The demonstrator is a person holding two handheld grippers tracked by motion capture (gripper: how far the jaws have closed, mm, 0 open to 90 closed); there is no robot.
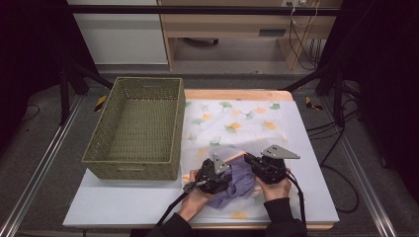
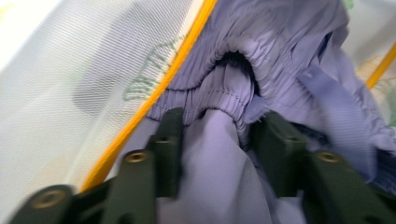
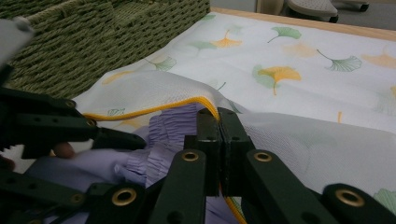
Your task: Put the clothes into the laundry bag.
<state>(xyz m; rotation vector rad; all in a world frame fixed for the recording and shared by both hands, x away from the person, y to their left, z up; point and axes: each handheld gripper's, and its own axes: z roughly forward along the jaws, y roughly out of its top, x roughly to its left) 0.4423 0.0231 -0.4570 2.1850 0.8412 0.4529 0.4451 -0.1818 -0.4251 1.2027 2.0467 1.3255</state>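
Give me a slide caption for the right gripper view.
Right gripper pinches the mesh bag's yellow-trimmed edge above purple garment.

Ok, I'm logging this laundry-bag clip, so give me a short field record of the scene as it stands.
work: lilac pleated garment going into white mesh laundry bag with yellow-trimmed opening
left gripper: jaws apart, garment fabric between them
right gripper: shut on the bag's yellow rim
nearby: green woven basket, beside the bag
surface: pale grey table top

Your high view is evenly lit over the table [image 1: 306, 148], dark at both side edges. Your left gripper view is motion-blurred throughout; right gripper view's near jaws are soft.
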